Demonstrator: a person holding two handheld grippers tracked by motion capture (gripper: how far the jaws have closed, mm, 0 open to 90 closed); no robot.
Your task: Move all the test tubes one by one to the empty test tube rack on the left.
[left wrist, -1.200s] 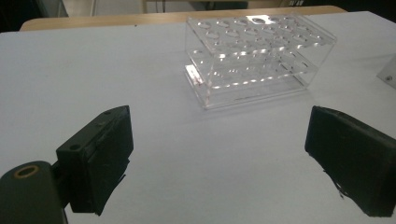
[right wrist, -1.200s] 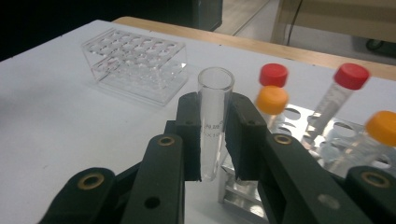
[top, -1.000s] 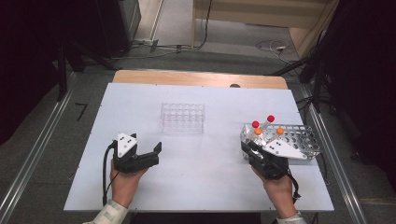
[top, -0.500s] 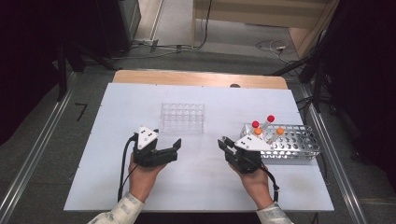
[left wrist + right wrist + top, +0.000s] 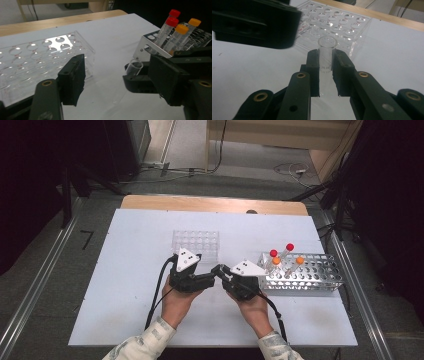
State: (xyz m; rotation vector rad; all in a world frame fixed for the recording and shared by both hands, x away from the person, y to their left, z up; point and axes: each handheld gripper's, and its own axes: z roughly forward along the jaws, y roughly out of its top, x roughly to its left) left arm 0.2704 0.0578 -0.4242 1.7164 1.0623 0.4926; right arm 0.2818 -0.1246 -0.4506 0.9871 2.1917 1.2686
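Observation:
My right gripper [image 5: 220, 271] [image 5: 325, 65] is shut on a clear, uncapped tube [image 5: 326, 50] [image 5: 133, 68], whose open end points toward the clear plastic rack [image 5: 196, 241] [image 5: 332, 22]. My left gripper [image 5: 212, 279] [image 5: 117, 77] faces it tip to tip at the table's middle. Its jaws have just been closing and still stand apart; the tube's open end lies in the gap, and neither pad presses on it. To the right, a metal rack [image 5: 305, 275] [image 5: 150, 47] holds tubes with red caps [image 5: 273, 253] and orange caps [image 5: 299, 260].
The white table [image 5: 125, 270] has a wooden strip [image 5: 210, 204] along its far edge. Cables trail from both grippers back toward the person's sleeves. The clear rack [image 5: 37, 57] lies just beyond the left gripper's jaws.
Both hands have come in from the sides to meet at the middle. The right gripper carried the clear tube away from the metal rack. The left jaws have narrowed.

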